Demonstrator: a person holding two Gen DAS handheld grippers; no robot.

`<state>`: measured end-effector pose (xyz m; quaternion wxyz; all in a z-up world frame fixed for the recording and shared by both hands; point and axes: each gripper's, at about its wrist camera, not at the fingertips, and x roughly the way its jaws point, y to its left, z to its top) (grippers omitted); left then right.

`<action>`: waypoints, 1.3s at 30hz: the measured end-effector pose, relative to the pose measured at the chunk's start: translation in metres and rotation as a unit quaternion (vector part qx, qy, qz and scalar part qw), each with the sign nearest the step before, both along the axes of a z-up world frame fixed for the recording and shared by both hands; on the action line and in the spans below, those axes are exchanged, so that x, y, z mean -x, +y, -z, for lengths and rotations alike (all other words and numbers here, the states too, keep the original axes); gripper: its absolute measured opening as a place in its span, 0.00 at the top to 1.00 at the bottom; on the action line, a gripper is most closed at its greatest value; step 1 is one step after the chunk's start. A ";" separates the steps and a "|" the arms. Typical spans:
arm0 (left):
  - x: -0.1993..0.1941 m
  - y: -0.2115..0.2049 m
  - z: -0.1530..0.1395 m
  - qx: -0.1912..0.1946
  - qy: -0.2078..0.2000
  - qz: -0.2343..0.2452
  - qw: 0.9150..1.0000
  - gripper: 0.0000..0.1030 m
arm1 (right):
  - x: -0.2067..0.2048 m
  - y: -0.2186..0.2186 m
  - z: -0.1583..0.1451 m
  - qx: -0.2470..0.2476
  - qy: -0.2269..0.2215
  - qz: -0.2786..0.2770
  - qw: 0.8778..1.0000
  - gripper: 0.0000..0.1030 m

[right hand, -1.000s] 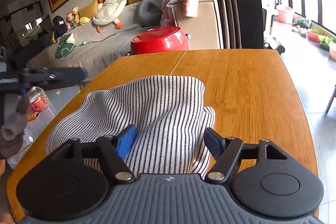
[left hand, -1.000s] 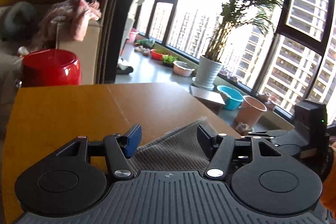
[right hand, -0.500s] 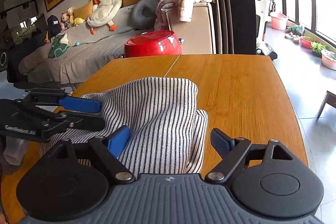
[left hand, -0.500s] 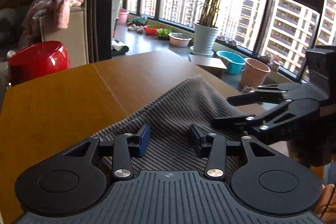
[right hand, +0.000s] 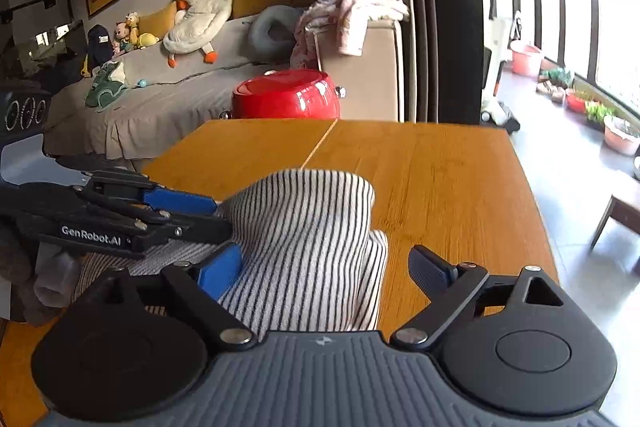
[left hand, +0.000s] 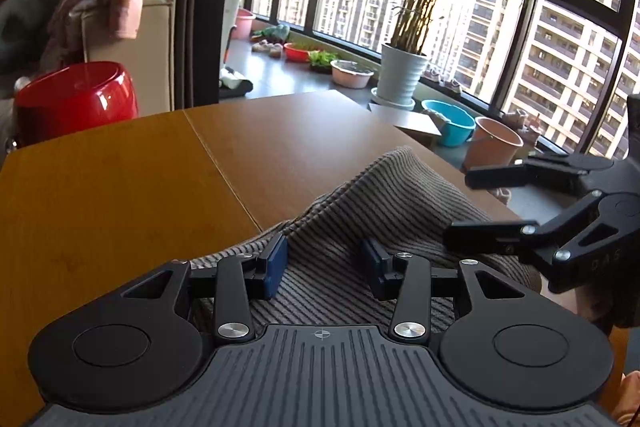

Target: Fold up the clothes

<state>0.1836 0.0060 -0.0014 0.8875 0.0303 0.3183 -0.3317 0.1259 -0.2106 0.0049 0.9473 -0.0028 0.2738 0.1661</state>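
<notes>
I see the wooden table carrying the striped garment, bunched and humped near my edge, no finished fold visible. Most folding remains, I judge. My left gripper stands released, fingers straddling a raised ridge of cloth. My right gripper is spread wide over the garment, gripping nothing.

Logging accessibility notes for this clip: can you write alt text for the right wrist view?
A black-and-white striped garment lies bunched on a wooden table, between the open fingers of the right gripper. The left gripper reaches in from the left, its tips at the cloth's raised fold. Behind are a red pot and a sofa with plush toys.
</notes>
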 end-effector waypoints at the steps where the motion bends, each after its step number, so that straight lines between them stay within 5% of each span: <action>1: 0.000 0.000 0.000 0.000 0.001 0.000 1.000 0.55 | -0.002 0.002 -0.008 0.014 -0.020 -0.003 1.000 0.11; 3: -0.001 -0.001 -0.001 0.000 0.002 0.000 1.000 0.55 | -0.011 0.005 -0.020 0.032 -0.042 0.004 0.999 0.07; 8: -0.001 0.001 0.000 0.003 0.004 0.001 1.000 0.55 | -0.064 0.008 0.004 0.075 0.030 0.035 0.996 0.06; 12: -0.001 0.004 0.002 0.011 0.007 0.004 1.000 0.54 | -0.067 -0.007 0.025 0.036 0.046 0.050 0.997 0.01; 16: -0.002 0.007 0.002 0.019 0.012 0.004 1.000 0.54 | -0.033 -0.016 0.002 0.025 0.011 0.034 0.999 0.02; 19: -0.005 0.008 0.004 0.030 0.019 0.001 0.999 0.53 | 0.013 -0.020 -0.016 -0.022 0.001 -0.035 0.999 0.02; 23: -0.011 0.007 -0.001 0.038 0.031 -0.005 0.999 0.53 | 0.042 0.012 0.020 0.094 0.031 -0.066 0.993 0.05; 25: -0.002 0.009 -0.016 0.044 0.016 0.003 0.999 0.51 | 0.043 0.016 0.044 0.102 0.051 -0.071 0.991 0.02; 29: 0.010 0.012 -0.039 0.021 -0.034 0.011 0.999 0.30 | 0.048 0.017 0.038 0.091 0.053 -0.066 0.992 0.03; 35: -0.028 0.021 -0.009 0.011 0.012 -0.033 0.999 0.27 | 0.060 -0.006 0.011 -0.047 0.092 -0.070 0.992 0.05; 39: -0.046 0.033 0.011 0.048 0.054 -0.046 0.996 0.18 | 0.045 -0.027 0.021 -0.198 0.175 -0.056 0.963 0.04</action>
